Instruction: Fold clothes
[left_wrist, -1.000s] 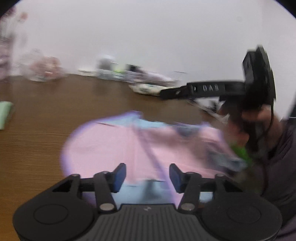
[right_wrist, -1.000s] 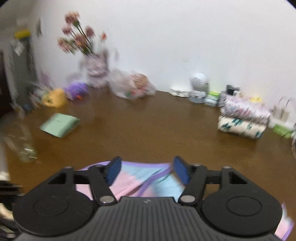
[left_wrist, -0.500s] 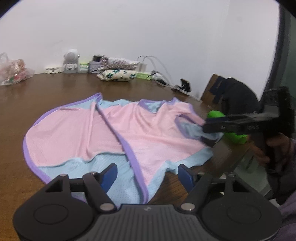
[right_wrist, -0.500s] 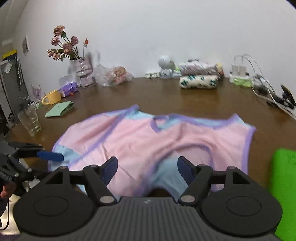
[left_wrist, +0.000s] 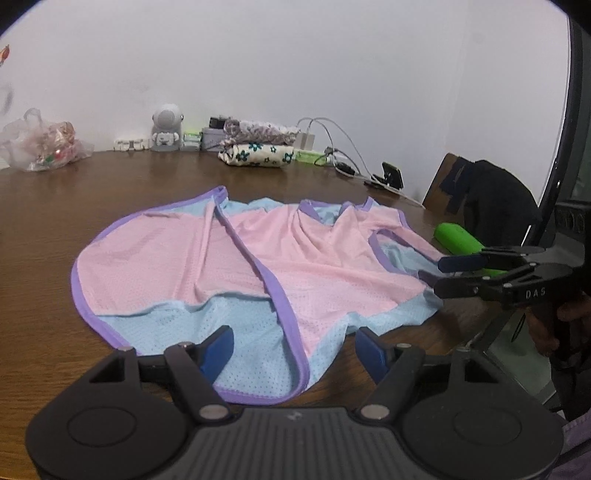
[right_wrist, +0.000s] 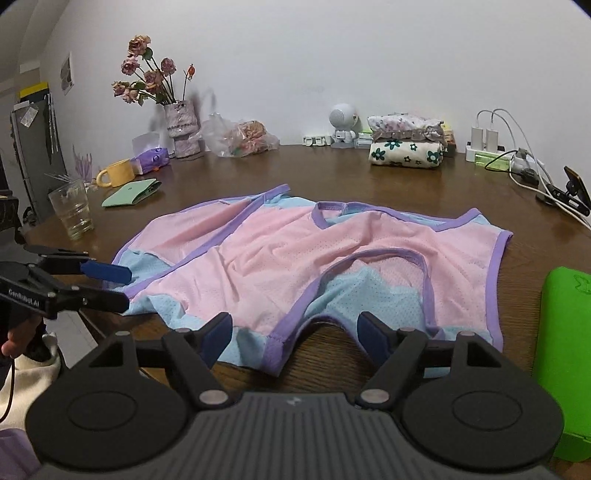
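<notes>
Both the left claw (left_wrist: 293, 349) and the right claw (right_wrist: 293, 336), whose jaws have just been opening, stand released and empty. Just ahead of them the one pink-and-blue mesh vest with purple trim (right_wrist: 314, 266) lies spread, rumpled and unfolded on the brown wooden desk (right_wrist: 332, 173). Well beyond it sit two folded floral cloths (right_wrist: 406, 146), stacked; I judge this vest's folding has yet to begin.

My left camera sits low over the table (left_wrist: 44, 229) edge, close, looking forward and down along its fingers; my right camera does the same from the other side. Both share the shirt (left_wrist: 229, 266) mid-frame. Each sees the other: right gripper (left_wrist: 439, 273) at the frame's right, left gripper (right_wrist: 123, 286) at left.
</notes>
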